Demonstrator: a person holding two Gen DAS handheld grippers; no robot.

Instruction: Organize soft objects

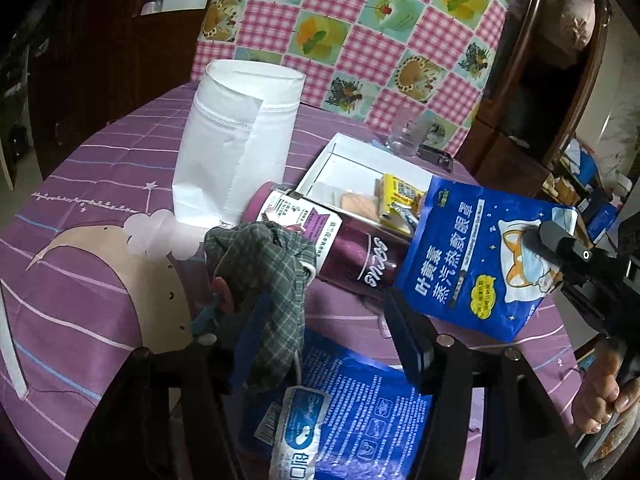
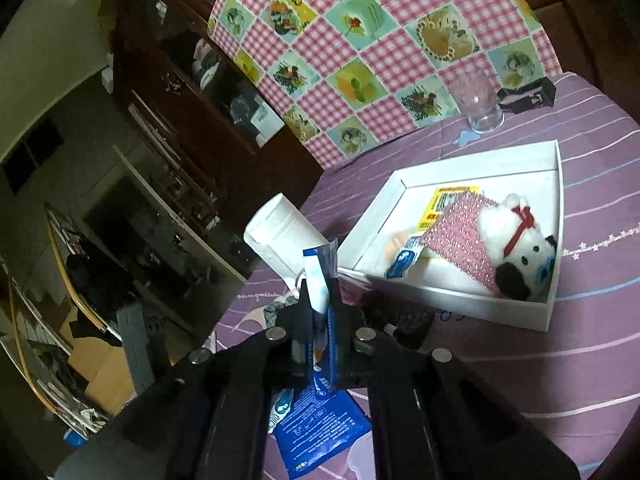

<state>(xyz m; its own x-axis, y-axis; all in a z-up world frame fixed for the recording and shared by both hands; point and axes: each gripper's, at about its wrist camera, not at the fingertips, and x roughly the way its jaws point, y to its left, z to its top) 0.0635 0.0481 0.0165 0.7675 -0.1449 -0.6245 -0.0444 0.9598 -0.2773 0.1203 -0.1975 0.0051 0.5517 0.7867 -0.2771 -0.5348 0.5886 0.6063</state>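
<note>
My left gripper (image 1: 328, 332) is open; a green plaid cloth (image 1: 266, 292) drapes over its left finger. My right gripper (image 2: 320, 320) is shut on a blue steam eye-mask packet (image 1: 476, 256), held in the air; it also shows edge-on in the right wrist view (image 2: 320, 280). A white tray (image 2: 558, 200) holds a plush dog (image 2: 520, 256), a pink sparkly cloth (image 2: 460, 232) and a yellow packet (image 2: 448, 204). Another blue packet (image 1: 360, 408) lies flat on the purple tablecloth (image 1: 80, 312), under the left gripper.
A white fabric bin (image 1: 236, 148) stands upright at the back left. A purple bottle (image 1: 344, 252) lies on its side beside the tray (image 1: 360, 156). A clear glass (image 2: 478, 100) and a black clip (image 2: 528, 94) sit behind the tray. A checkered cloth (image 1: 360, 28) hangs behind.
</note>
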